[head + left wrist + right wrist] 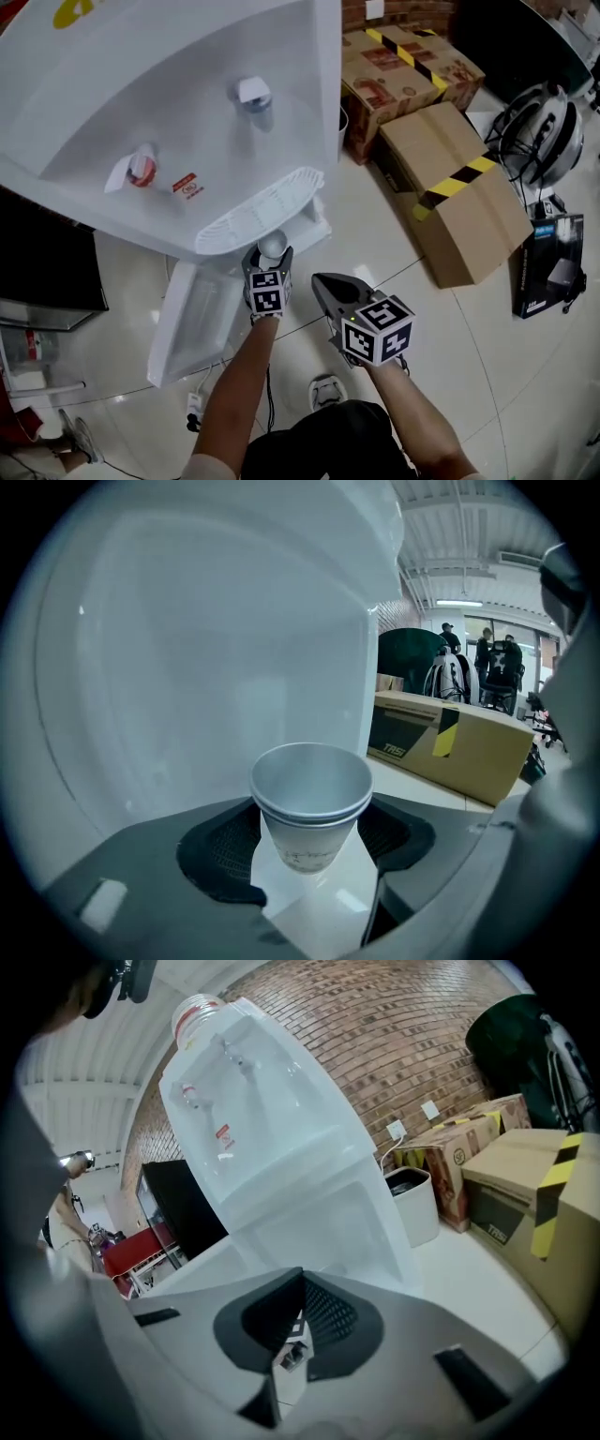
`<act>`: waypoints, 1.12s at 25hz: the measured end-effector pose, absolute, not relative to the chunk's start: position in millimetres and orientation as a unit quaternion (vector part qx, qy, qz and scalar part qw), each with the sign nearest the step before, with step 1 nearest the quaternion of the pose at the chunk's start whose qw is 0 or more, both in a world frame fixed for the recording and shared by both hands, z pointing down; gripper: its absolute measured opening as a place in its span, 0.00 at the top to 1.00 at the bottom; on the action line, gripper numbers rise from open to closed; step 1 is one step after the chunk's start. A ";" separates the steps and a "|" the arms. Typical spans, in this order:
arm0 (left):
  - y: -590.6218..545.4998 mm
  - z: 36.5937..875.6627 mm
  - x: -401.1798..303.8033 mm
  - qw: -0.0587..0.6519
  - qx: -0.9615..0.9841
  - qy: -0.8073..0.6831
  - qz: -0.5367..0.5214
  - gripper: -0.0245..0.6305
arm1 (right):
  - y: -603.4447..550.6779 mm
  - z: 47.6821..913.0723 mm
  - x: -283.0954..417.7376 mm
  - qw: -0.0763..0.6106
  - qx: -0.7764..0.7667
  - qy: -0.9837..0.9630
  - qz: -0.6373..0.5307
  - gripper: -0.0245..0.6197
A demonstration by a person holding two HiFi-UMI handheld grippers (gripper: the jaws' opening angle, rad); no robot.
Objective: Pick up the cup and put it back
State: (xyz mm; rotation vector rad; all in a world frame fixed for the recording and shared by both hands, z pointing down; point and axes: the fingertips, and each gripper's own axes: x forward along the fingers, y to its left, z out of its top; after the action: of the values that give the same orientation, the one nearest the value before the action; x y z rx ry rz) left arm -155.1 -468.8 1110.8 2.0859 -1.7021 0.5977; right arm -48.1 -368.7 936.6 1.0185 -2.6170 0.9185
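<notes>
Left tool [268, 270], seen from the head view, reaches toward the white water dispenser [169, 122]. Its tip is close by the ribbed drip tray [267, 208], and the cup [272, 246] sits at its front end, clear of the floor [487, 356]. The right tool [323, 284] hangs just beside it, apart from the dispenser and carrying nothing. A cardboard box [459, 187] with yellow-black tape lies off to the right.

In the left gripper view, the left tool [309, 841] has the cup [311, 789] gripped between its dark pads, with the jaws standing wide around it. The cup is upright, its mouth open to the camera, and it shows a doubled rim as if two were nested. The dispenser's white wall fills the space behind, and the taped box [450, 747] shows at the right.

In the right gripper view, the right tool [298, 1321] has its jaws drawn together with only a narrow slit between them, and nothing is held there. Ahead stands the dispenser [272, 1147] against a brick wall [375, 1044], with a small white bin [412, 1199] beside it.
</notes>
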 end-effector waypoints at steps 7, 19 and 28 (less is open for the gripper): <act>-515.9 1132.8 -162.3 0.178 0.738 -0.617 0.207 0.46 | -362.8 974.0 -55.9 0.097 0.342 -0.874 0.330 0.94; -535.7 1161.8 -165.4 0.189 0.730 -0.619 0.219 0.44 | -364.3 987.9 -39.3 0.084 0.350 -0.868 0.343 0.94; -455.4 1109.6 -158.2 0.252 0.728 -0.620 0.150 0.34 | -349.1 956.5 -16.2 0.086 0.368 -0.851 0.365 0.94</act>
State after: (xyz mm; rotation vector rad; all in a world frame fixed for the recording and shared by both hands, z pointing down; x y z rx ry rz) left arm -158.2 -455.4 1109.6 1.9799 -1.6856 0.4081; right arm -16.2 -349.1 956.5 1.0985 -2.5366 1.0871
